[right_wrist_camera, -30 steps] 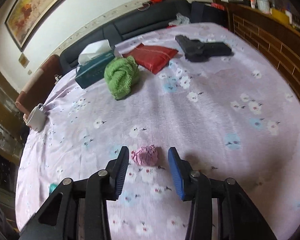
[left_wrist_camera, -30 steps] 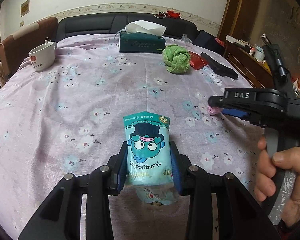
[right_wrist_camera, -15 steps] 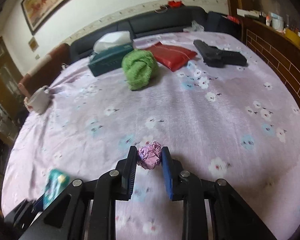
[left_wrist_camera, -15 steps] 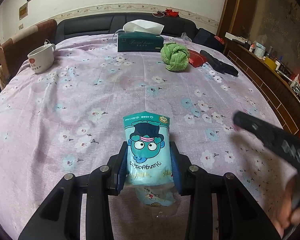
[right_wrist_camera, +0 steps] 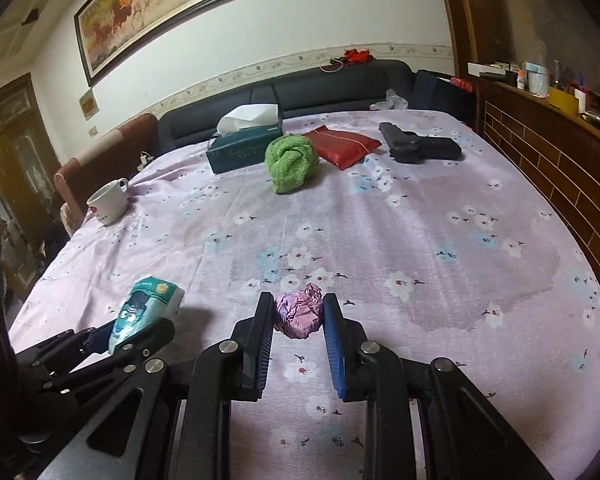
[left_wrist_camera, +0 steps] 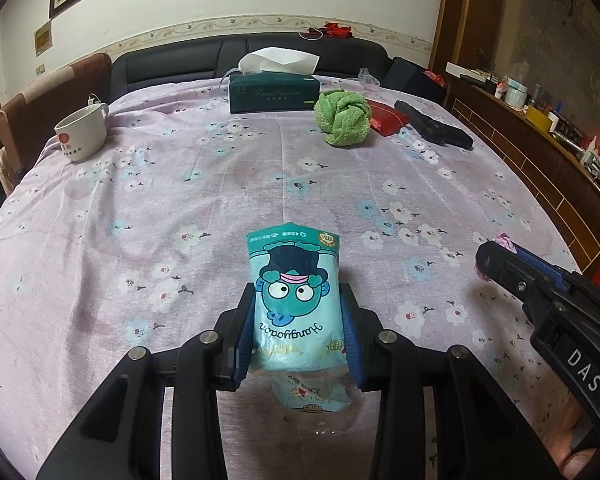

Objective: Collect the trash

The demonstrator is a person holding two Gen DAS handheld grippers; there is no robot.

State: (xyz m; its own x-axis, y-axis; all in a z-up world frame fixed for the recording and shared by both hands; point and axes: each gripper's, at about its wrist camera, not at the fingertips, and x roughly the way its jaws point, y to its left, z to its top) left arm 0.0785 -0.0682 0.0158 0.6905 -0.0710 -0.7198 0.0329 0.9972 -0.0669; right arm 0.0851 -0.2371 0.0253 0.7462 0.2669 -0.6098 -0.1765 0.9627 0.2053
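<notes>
My left gripper (left_wrist_camera: 298,308) is shut on a teal cartoon tissue pack (left_wrist_camera: 296,300) and holds it above the flowered tablecloth (left_wrist_camera: 220,200). The pack also shows in the right wrist view (right_wrist_camera: 146,312), at the lower left. My right gripper (right_wrist_camera: 298,312) is shut on a crumpled pink foil ball (right_wrist_camera: 300,314), lifted a little off the cloth. In the left wrist view the right gripper (left_wrist_camera: 496,258) sits at the right edge with a bit of the pink ball (left_wrist_camera: 506,242) showing at its tip.
At the far side stand a green tissue box (left_wrist_camera: 274,90), a green towel ball (left_wrist_camera: 342,118), a red pouch (right_wrist_camera: 342,146) and a black pistol-shaped object (right_wrist_camera: 420,148). A white mug (left_wrist_camera: 82,132) is at the far left. A wooden sideboard (right_wrist_camera: 548,148) runs along the right.
My right gripper closed on the pink foil ball and lifted it, moving back towards the table's near right side. My left gripper kept holding the tissue pack.
</notes>
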